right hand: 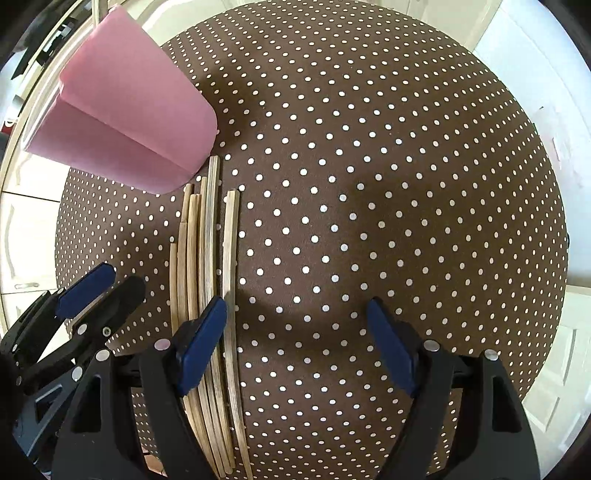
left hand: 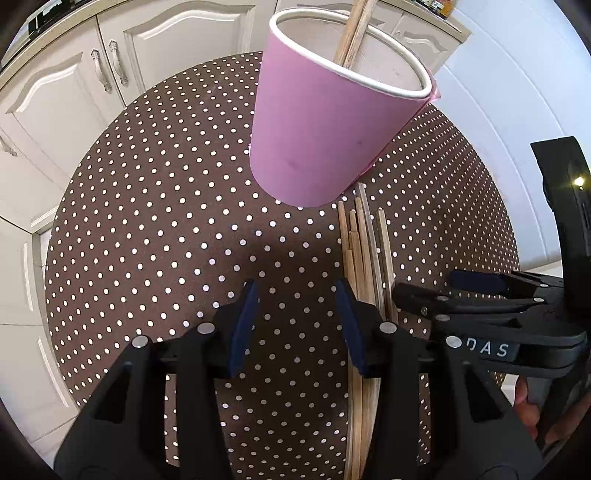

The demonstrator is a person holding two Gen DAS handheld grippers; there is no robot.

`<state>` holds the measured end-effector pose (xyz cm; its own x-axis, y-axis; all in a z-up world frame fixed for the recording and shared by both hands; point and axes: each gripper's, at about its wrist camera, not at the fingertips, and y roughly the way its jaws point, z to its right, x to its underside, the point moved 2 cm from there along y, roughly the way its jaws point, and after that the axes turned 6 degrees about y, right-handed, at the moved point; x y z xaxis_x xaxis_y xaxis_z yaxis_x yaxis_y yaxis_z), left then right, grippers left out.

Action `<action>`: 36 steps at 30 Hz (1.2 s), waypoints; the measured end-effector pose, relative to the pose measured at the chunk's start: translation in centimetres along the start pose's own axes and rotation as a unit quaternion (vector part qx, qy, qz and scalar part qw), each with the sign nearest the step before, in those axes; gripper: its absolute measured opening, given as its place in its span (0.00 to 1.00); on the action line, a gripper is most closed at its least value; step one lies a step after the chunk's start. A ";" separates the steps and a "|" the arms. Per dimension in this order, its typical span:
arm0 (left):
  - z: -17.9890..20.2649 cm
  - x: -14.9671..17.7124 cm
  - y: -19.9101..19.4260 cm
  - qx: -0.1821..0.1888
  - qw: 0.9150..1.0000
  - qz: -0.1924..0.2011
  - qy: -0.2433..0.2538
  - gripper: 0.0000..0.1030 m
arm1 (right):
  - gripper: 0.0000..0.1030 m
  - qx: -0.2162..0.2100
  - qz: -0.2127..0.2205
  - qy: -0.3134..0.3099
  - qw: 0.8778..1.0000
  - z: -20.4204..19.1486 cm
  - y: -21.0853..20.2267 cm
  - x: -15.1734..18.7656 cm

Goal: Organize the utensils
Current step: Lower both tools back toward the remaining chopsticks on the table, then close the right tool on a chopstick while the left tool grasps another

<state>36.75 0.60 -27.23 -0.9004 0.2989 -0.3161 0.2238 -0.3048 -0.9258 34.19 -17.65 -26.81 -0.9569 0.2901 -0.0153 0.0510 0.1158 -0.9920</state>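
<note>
The left tongs [left hand: 295, 325] hang over the dotted counter [left hand: 147, 221] with their blue pads apart and only cloth between them; the pad at 3 o'clock sits just at the edge of a bundle of wooden chopsticks [left hand: 364, 251] lying flat on the cloth. The right tongs [right hand: 299, 343] point down at the counter too, jaws wide apart and gripping nothing; their pad at 9 o'clock overlaps the chopsticks' right edge, though contact cannot be told. In the left wrist view the right tongs enter from 3 o'clock, just beyond the bundle. The chopsticks run side by side toward 12 o'clock, one stick lying slightly apart on the right. Their far ends stop near the base of a pink paper cup [left hand: 321, 125], which stands upright at 12 o'clock and holds two more chopsticks [left hand: 352, 33] leaning against its rim. White cabinet doors [left hand: 74, 92] stand past the counter at 10 o'clock.
</note>
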 end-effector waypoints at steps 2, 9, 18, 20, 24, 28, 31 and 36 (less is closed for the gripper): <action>-0.1 0.1 0.0 0.004 1.000 -0.002 0.003 0.42 | 0.74 0.012 0.008 -0.004 1.000 -1.7 0.3 0.3; -0.2 0.2 -0.2 -0.008 1.000 -0.004 0.006 0.42 | 0.63 0.049 0.040 -0.008 0.998 -4.1 1.6 2.2; 1.7 0.0 0.8 0.010 1.000 -0.016 0.007 0.42 | 0.31 0.050 0.057 -0.013 0.997 -3.2 1.0 3.0; 2.1 0.2 1.2 0.014 1.000 -0.023 0.004 0.42 | 0.22 0.037 0.060 -0.009 0.997 -2.4 1.0 2.9; 2.9 0.2 1.8 0.025 0.999 -0.030 0.002 0.42 | 0.10 -0.004 0.051 0.027 0.998 -0.2 0.6 2.3; 3.7 0.1 2.5 0.009 0.999 -0.032 0.006 0.43 | 0.06 -0.029 0.043 0.046 0.998 1.3 0.5 1.6; 3.9 -0.4 3.0 0.006 0.999 -0.038 -0.007 0.42 | 0.06 -0.033 0.044 0.047 0.997 1.6 0.6 1.5; 3.6 -0.5 3.0 0.004 0.999 -0.043 -0.023 0.42 | 0.05 -0.040 0.040 0.047 0.997 2.4 0.4 0.8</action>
<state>36.54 -3.77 -29.09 -0.9324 0.2827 -0.2251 0.1419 -0.2863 -0.9476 32.76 -19.69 -27.52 -0.9183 0.3881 -0.0786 0.1525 0.1635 -0.9747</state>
